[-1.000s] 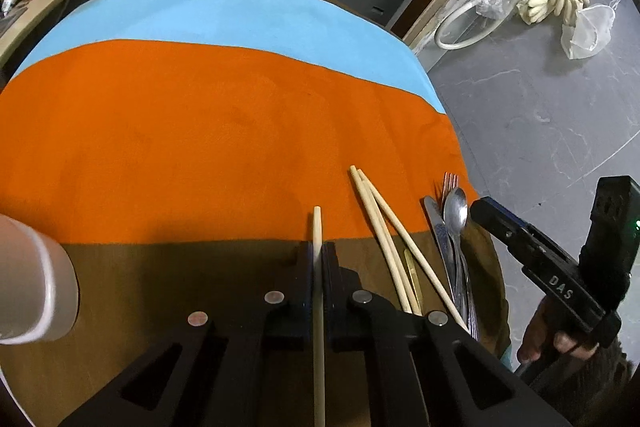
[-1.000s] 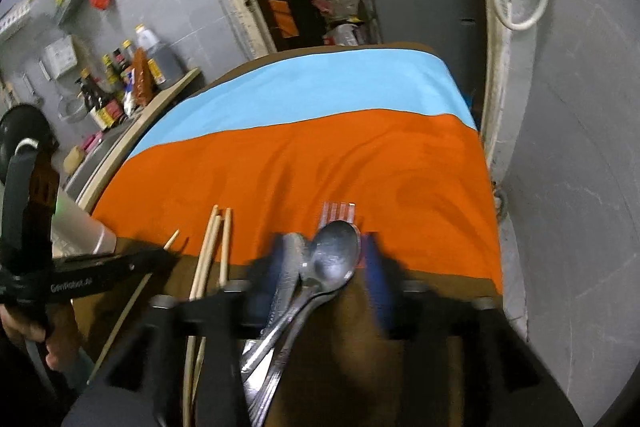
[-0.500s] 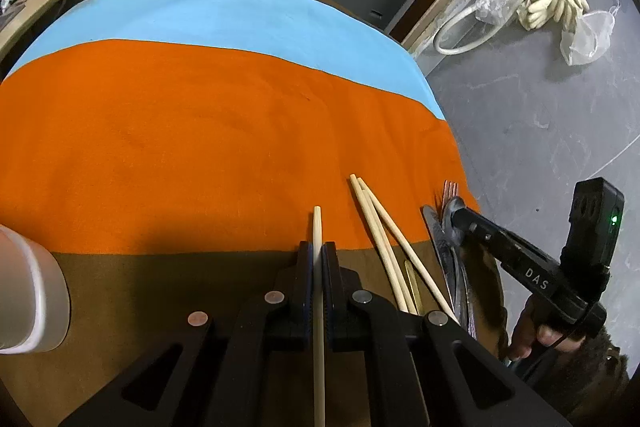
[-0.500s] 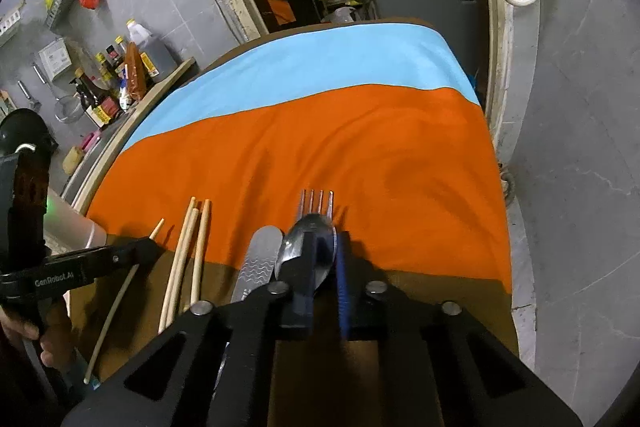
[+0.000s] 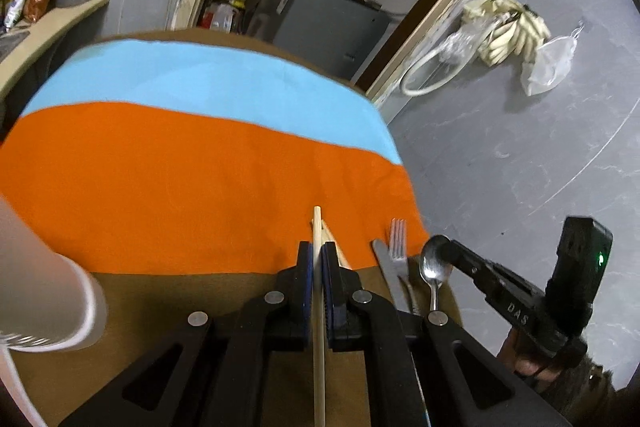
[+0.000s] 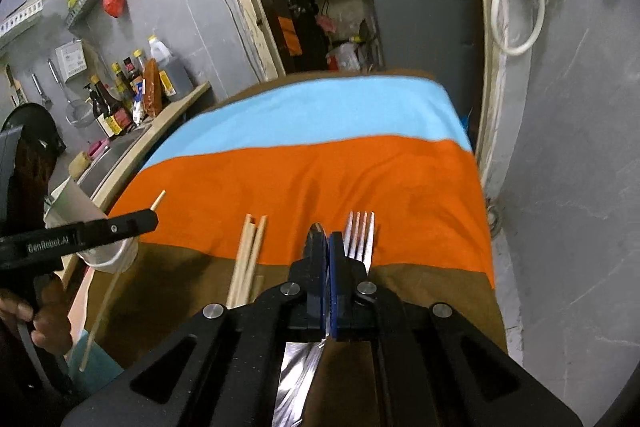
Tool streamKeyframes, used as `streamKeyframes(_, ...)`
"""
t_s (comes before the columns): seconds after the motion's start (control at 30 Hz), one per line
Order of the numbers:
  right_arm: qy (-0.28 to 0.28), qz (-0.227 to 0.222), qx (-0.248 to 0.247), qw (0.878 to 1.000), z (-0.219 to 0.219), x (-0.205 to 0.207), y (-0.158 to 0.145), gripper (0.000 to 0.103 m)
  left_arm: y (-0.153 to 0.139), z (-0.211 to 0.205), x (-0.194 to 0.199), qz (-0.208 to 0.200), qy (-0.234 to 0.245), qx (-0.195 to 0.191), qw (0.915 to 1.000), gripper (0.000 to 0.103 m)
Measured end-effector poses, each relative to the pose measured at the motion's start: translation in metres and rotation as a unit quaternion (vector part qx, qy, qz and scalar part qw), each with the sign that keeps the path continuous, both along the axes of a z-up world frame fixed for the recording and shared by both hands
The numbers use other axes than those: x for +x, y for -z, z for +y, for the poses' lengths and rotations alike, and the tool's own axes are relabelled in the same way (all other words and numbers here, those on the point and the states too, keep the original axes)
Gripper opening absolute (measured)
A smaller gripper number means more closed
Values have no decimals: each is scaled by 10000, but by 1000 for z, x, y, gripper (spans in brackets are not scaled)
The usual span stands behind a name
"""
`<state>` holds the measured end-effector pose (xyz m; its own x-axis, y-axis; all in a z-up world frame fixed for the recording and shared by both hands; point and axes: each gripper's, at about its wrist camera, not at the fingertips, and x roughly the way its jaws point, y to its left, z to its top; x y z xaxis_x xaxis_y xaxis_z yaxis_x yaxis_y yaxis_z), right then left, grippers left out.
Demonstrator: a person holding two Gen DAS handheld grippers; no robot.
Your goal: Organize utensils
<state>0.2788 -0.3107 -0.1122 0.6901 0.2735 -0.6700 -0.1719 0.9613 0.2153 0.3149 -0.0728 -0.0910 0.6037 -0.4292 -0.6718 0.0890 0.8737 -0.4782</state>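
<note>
Left gripper (image 5: 316,251) clamps a single chopstick (image 5: 318,327) at lower centre. Right gripper (image 6: 328,247), just closed, pinches a spoon (image 5: 434,259), whose bowl only the left view reveals beside fork (image 6: 360,231) and knife (image 5: 390,267).

The left gripper (image 5: 316,259) has its jaws clamped on a pale wooden chopstick (image 5: 319,327). The right gripper (image 6: 328,247), jaws just closing, pinches a shiny metal spoon (image 5: 433,265).

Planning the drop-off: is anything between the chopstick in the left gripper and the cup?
Nothing visible. Only bare cloth lies between the chopstick in the left gripper and the cup; fork and knife lie on the other side.
</note>
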Motion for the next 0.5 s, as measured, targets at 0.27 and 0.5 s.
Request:
streamKeyframes(0.27,445,-661,-457,9958,30,-51,-51,1,-30,30,-25,-179,-13,-167,9997,5)
streamKeyframes(0.5,750,-1135,-496,9895,49,-74,-94,1,-59,61,-48,-465,138,-182,9987,5)
